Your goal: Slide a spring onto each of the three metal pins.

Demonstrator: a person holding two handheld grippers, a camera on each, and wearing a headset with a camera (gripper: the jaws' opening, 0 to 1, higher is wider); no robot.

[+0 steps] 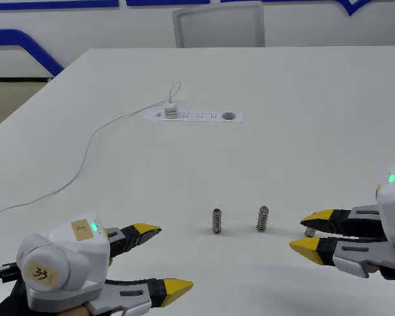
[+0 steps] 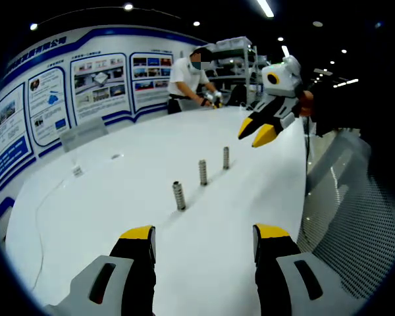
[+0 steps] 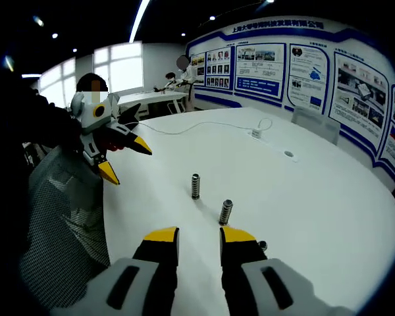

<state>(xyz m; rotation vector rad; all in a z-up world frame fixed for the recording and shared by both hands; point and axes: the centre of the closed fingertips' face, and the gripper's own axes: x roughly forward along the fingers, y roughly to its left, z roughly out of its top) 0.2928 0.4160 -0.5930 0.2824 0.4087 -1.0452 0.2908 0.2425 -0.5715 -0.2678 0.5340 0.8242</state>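
Three short metal pins stand in a row on the white table (image 1: 283, 99), each with a coil spring around it: the left spring (image 1: 216, 220), the middle spring (image 1: 263, 218) and the right spring (image 1: 309, 232), which is partly hidden behind a jaw. My left gripper (image 1: 163, 258) is open at the near left, well short of the row (image 2: 202, 172), with nothing between its yellow fingertips (image 2: 138, 234). My right gripper (image 1: 309, 230) is open and holds nothing, its tips right by the right spring (image 3: 262, 245). The other two springs (image 3: 226, 211) (image 3: 195, 185) stand ahead of it.
A white power strip (image 1: 196, 116) with a plugged-in adapter lies mid-table, and its cable (image 1: 85, 155) trails off to the left edge. A grey chair (image 1: 217, 25) stands at the far side. A person (image 2: 187, 76) works at another table in the background.
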